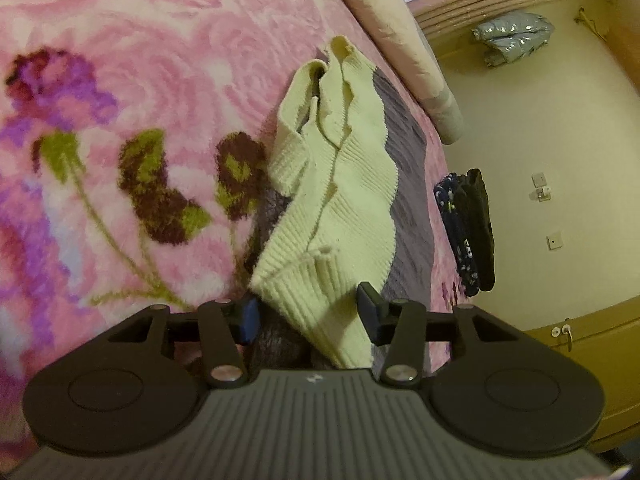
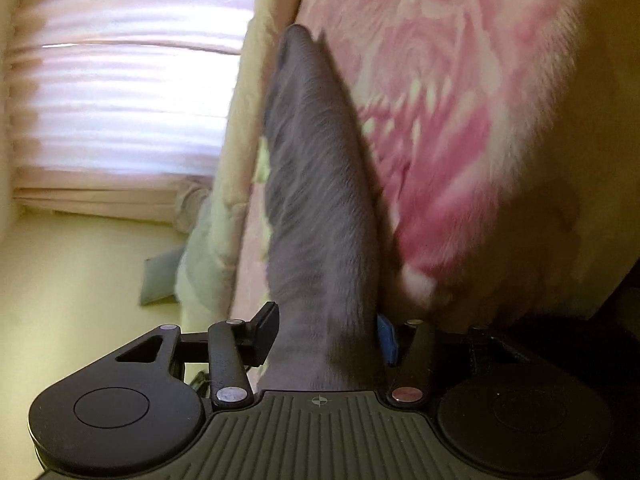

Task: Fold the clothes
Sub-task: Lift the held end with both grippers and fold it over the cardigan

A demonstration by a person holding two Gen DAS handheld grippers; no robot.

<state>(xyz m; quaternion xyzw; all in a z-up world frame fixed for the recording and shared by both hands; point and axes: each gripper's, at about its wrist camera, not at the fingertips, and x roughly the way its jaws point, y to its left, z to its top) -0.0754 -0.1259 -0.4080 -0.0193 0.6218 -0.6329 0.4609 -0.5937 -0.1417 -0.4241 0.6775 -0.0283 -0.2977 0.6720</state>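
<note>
A cream ribbed knit garment lies crumpled on a grey fuzzy garment on the pink floral blanket. My left gripper is open, its jaws standing either side of the cream garment's ribbed hem, with grey fabric under it. In the right wrist view the grey garment runs up from between my right gripper's jaws, which stand wide with the fabric filling the gap. I cannot tell if they pinch it. The image is blurred.
A cream pillow or quilt lies along the bed edge. Dark clothes hang off the bed side. A silver jacket lies on the floor. Pink curtains and a wooden cabinet border the bed.
</note>
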